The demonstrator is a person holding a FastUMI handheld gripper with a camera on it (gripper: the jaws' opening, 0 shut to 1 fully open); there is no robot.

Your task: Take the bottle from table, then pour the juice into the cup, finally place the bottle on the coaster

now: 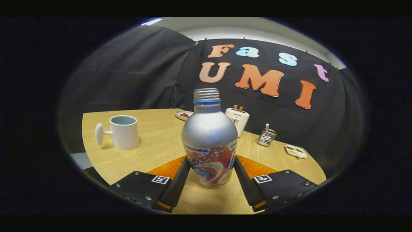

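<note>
The gripper (210,167) has both fingers pressed against the lower sides of the bottle (209,138), clamping it between them. The bottle stands upright, silver on its shoulder and neck, with a colourful printed wrap low down and a threaded top with no cap on it. Its base sits just at the near edge of the orange coaster (257,167), which spreads out behind it on the wooden table (154,145); whether the bottle is lifted or resting I cannot tell. Off to the left, well apart from the bottle, stands the white cup (124,132) with its handle pointing left. Beyond the bottle are a small plate (183,114), a white toaster (238,119), a wire rack (266,136) and a small tray (296,151).
</note>
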